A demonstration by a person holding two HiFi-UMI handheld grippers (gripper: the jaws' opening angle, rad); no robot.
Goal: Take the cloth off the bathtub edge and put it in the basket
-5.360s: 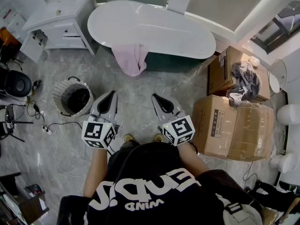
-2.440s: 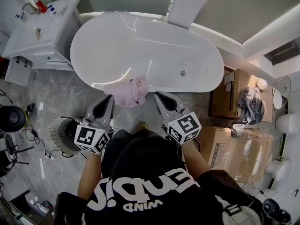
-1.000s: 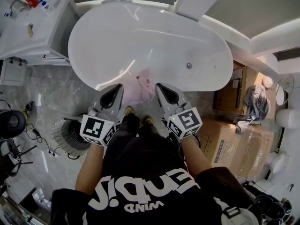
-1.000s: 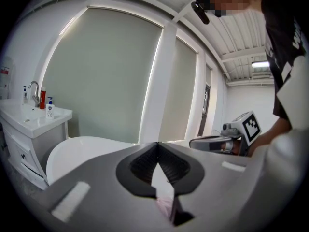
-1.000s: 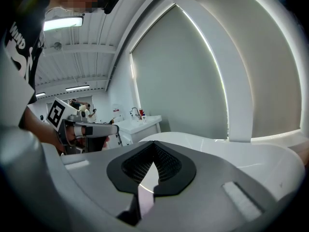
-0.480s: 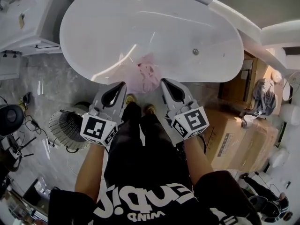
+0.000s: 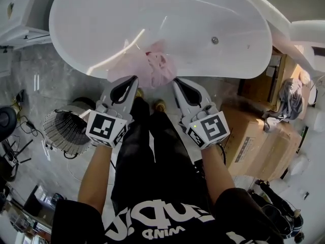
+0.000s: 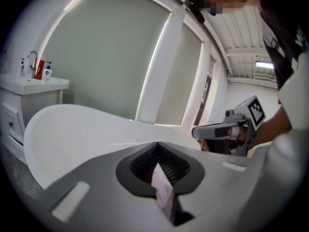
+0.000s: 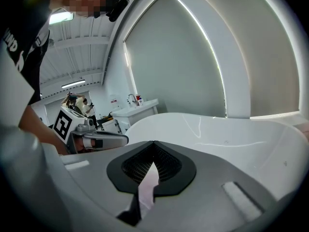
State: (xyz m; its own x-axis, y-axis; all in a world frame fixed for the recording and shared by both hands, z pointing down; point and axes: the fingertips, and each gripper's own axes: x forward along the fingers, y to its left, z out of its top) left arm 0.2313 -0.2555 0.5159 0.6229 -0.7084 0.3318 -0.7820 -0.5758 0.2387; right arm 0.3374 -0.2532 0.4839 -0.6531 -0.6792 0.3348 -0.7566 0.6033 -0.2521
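Observation:
A pink cloth (image 7: 153, 67) lies crumpled over the near rim of the white bathtub (image 7: 101, 19). Part of it hangs down the outside. My left gripper (image 7: 133, 79) is shut, its tip just short of the cloth's left lower edge. My right gripper (image 7: 176, 80) is also shut, its tip at the cloth's right side. In the left gripper view the left gripper (image 8: 158, 145) has its jaws together, and the cloth (image 8: 164, 195) shows pink below them, not gripped. The right gripper (image 9: 153, 144) looks the same, with the cloth (image 9: 146, 190) beneath it. The round wire basket (image 7: 63, 131) stands on the floor to my left.
Cardboard boxes (image 7: 256, 136) are stacked at the right, with grey clothing (image 7: 288, 98) on one. A white vanity (image 7: 20, 19) stands at the far left, beside the tub. Cables (image 7: 18, 151) trail on the grey floor left of the basket. My shoes (image 7: 160, 104) are at the tub's foot.
I have stepped up to the tub. Both grippers have moved forward until their tips flank the pink cloth. Both have stayed shut, and the cloth has not moved.

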